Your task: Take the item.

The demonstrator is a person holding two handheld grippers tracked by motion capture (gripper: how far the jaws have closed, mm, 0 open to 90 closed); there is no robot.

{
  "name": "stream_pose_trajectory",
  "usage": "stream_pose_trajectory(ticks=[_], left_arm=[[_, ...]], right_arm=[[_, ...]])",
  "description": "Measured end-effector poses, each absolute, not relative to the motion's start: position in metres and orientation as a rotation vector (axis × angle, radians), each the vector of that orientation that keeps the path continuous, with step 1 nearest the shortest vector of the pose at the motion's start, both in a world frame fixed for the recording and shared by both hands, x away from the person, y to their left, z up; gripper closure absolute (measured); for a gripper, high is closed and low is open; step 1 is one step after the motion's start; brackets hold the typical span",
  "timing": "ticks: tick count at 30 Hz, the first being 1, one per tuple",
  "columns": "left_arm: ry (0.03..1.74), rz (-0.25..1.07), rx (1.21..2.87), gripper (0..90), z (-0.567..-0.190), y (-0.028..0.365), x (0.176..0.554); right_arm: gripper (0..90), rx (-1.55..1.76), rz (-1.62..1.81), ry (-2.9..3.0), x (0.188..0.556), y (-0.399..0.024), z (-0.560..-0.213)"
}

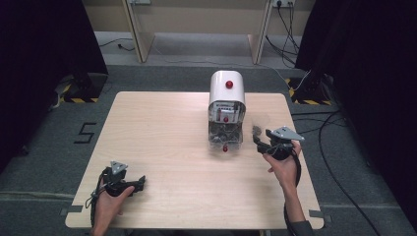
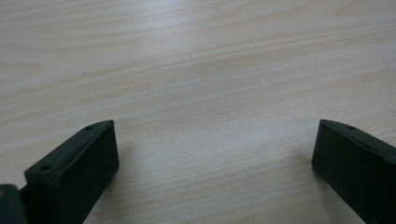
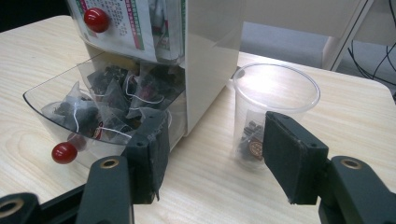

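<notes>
On the pale wooden worktop (image 1: 162,147) a white dispenser (image 1: 226,91) stands near the far edge, its clear drawer (image 3: 70,116) tipped open and holding several tea bags (image 3: 109,100). Just to the dispenser's right stands a clear plastic cup (image 3: 275,100), upright, with one tea bag (image 3: 250,142) lying at its bottom. The right gripper (image 3: 212,156) sits low before the cup, its jaws spread and empty, one in front of the drawer, the other in front of the cup. The left gripper (image 1: 140,183) rests near the worktop's near left corner, released, bare wood between its jaws.
</notes>
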State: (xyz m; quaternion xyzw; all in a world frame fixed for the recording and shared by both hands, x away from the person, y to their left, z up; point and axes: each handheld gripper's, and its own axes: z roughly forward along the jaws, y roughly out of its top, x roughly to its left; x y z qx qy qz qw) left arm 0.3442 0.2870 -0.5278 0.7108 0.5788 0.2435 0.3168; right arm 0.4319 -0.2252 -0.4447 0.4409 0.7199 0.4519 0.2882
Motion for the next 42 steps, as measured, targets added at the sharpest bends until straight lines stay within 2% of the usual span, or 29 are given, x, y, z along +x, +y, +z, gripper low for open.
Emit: stream_pose_trajectory(ticks=[26,42], left_arm=[[1.524,0.641,1.871,0.0,-0.528,0.287,0.344],[1.524,0.641,1.871,0.0,-0.528,0.287,0.344]], right_arm=[[37.6,1.170,1.191,1.981,0.406,-0.219,-0.457],[29.4,1.194,1.165,2.017,0.396,-0.217,-0.462]])
